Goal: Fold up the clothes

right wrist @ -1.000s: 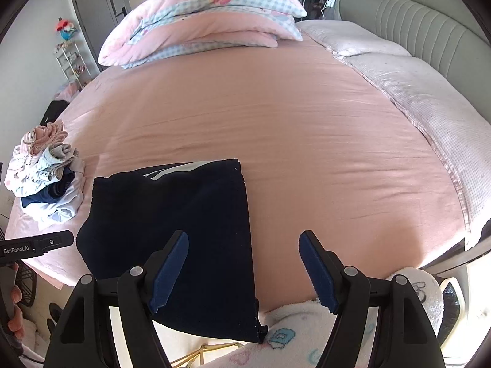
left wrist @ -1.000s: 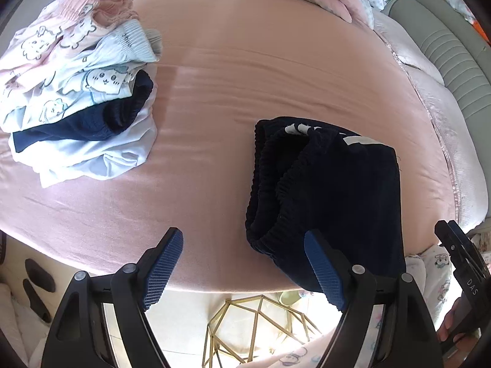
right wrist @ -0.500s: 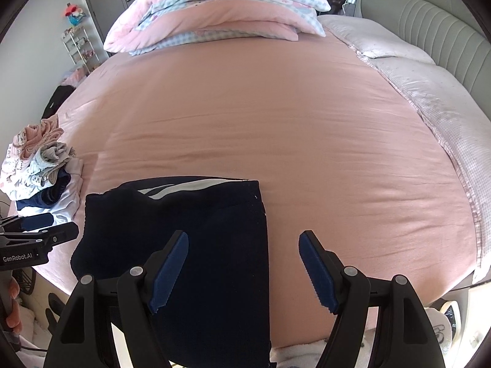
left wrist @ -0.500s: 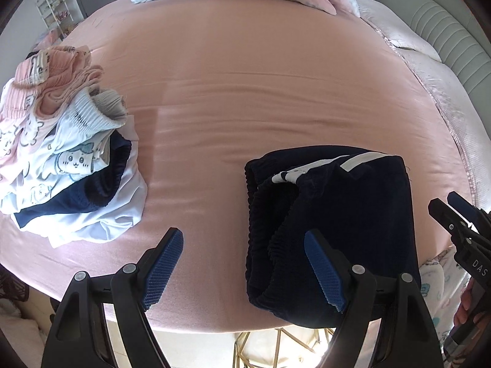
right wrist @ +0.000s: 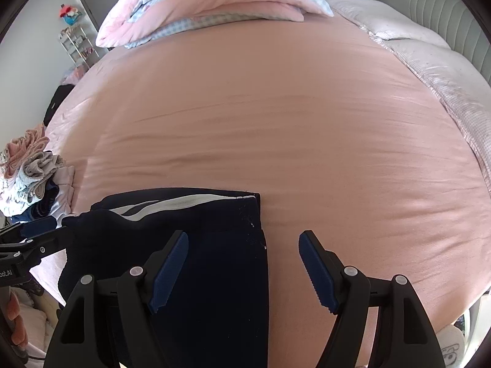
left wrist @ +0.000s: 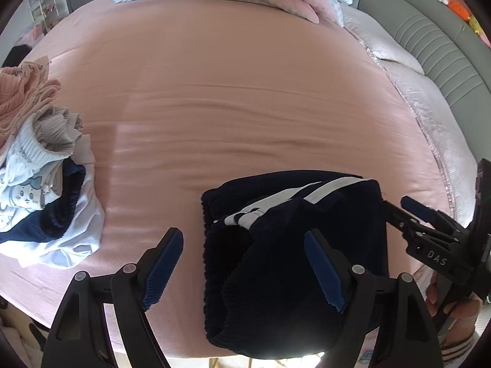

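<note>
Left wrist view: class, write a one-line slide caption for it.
Open left gripper above folded navy pants on a pink bed, clothes pile alongside.

Left gripper (left wrist: 244, 271): jaws spread wide, nothing between the blue pads (left wrist: 162, 268), angled steeply downward. Right gripper (right wrist: 244, 271): jaws likewise spread wide and empty, pointing steeply downward. In the left wrist view, the right gripper enters from the right edge, its fingers parted, with the person's right hand (left wrist: 451, 303) wrapped around its handle. In the right wrist view, the left gripper enters low at the left edge.
</note>
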The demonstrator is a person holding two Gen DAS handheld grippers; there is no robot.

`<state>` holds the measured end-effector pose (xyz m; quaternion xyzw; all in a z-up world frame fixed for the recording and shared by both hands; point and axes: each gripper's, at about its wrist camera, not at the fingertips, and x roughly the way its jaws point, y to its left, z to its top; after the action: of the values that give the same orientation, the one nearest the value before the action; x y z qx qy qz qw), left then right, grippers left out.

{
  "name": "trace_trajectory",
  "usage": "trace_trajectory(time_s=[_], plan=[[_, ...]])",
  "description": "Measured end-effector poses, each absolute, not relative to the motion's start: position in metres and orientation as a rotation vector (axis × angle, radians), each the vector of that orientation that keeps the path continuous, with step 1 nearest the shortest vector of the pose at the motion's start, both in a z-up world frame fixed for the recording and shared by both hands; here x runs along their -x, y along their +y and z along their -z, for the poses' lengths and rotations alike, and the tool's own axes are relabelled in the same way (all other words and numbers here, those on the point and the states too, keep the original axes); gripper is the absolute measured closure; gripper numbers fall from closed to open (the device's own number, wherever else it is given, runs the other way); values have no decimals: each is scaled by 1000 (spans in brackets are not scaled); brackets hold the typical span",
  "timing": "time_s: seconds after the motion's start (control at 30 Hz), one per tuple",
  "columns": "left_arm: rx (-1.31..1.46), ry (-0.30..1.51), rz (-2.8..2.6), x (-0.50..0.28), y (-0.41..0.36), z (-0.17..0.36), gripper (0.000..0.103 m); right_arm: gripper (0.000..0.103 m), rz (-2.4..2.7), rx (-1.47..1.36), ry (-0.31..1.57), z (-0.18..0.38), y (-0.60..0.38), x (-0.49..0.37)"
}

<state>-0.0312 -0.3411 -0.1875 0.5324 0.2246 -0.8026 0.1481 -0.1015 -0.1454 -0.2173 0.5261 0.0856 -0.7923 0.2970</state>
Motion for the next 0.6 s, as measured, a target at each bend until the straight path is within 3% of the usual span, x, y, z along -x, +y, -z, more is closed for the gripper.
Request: trace_trajectory(time_s=[0.13,0.33,0.4,0.43,0.47,0.53,0.6], plan=[[-1541,750,2312,36,-344,195,22,29,2077,-1433,145,226,-144,111],[-1538,670,2332,38,-340,195,24,29,2020,-1467,47,239,-145,124],[-1542,624,2329,42,-337,198,31,29,2022,-1457,28,242,-146,129],[-1544,602,2325,44,-336,199,34,34,2019,-1462,24,245,-147,131],[-1546,574,2311,46,-335,202,40,53,2016,-1467,20,248,-148,132],[-1543,508,2285,49,-334,206,54,70,1993,-1489,5,253,-150,134],[-1547,497,2277,50,-336,208,60,73,1981,-1483,8,256,-153,132]])
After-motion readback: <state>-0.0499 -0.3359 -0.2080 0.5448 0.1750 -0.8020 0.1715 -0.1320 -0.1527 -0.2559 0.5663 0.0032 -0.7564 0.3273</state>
